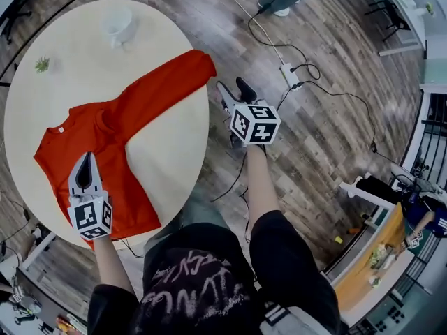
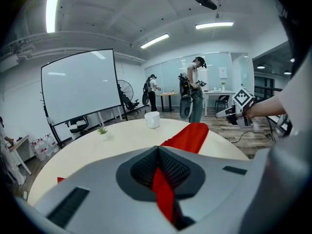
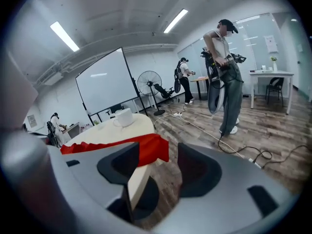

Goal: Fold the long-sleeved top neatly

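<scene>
A white mug (image 1: 117, 24) stands far on my table (image 1: 167, 152), a small plant (image 1: 42, 64) to its left. A power strip (image 1: 291, 75) lies on the floor at right.

Head view steeply down over round table (image 1: 70, 40), both gripper views low, facing across that table

Bright, even light comes from long ceiling strips (image 2: 157, 40) in the upper part of both gripper views, leaving only soft, faint shadows on the pale table (image 1: 167, 155) and the long-sleeved top (image 1: 105, 135) a flat, saturated red. All three pictures bulge like a fisheye, with dark corners and bent lines at the edges. Low in their own views, the left gripper (image 2: 158, 152) and right gripper (image 3: 158, 155) look soft, too near the lens.
</scene>
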A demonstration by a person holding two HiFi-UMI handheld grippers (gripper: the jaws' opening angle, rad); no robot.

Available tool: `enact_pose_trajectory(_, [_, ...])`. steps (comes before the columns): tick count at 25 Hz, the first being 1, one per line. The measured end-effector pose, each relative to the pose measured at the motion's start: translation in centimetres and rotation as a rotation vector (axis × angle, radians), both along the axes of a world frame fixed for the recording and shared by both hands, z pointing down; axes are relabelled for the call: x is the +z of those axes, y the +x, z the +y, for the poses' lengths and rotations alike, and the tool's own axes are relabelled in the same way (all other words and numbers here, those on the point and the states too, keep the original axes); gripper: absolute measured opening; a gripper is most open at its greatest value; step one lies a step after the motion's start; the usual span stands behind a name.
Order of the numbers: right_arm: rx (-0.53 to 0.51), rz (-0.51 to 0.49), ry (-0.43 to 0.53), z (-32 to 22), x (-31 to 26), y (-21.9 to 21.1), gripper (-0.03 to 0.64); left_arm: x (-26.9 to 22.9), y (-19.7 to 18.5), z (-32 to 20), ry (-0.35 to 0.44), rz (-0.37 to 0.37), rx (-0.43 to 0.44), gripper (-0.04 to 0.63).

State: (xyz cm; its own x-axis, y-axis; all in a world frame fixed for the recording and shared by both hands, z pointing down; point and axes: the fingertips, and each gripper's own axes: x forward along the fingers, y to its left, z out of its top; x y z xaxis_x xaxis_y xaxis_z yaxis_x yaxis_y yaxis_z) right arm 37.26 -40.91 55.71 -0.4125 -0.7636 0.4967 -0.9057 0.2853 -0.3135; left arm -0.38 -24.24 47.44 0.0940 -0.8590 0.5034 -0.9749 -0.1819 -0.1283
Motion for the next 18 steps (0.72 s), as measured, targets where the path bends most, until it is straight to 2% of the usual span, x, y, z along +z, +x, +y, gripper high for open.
enact_pose_trajectory(5, [-0.018,-0.027,-0.083,-1.5,4.4,0.1,0.244,1.6,0.0,-1.5,-0.043,-0.019,-0.008,0.012])
enact_pose_trajectory(9, [-0.019,-0.159,-0.124,-3.2,5.8,-0.9,0.225,2.1,0.8,-2.8,-0.053,-0.044,0.018,0.012])
enact_pose_trajectory(13, [-0.045,-0.216,-0.175,-4.7,7.2,-1.6,0.229,3.1,2.0,-3.5,-0.079,-0.090,0.073,0.012])
enact_pose_trajectory(18, [-0.089,-0.364,-0.233,-5.3,8.1,-2.7,0.239,4.3,2.5,-3.8,-0.119,-0.129,0.108,0.012])
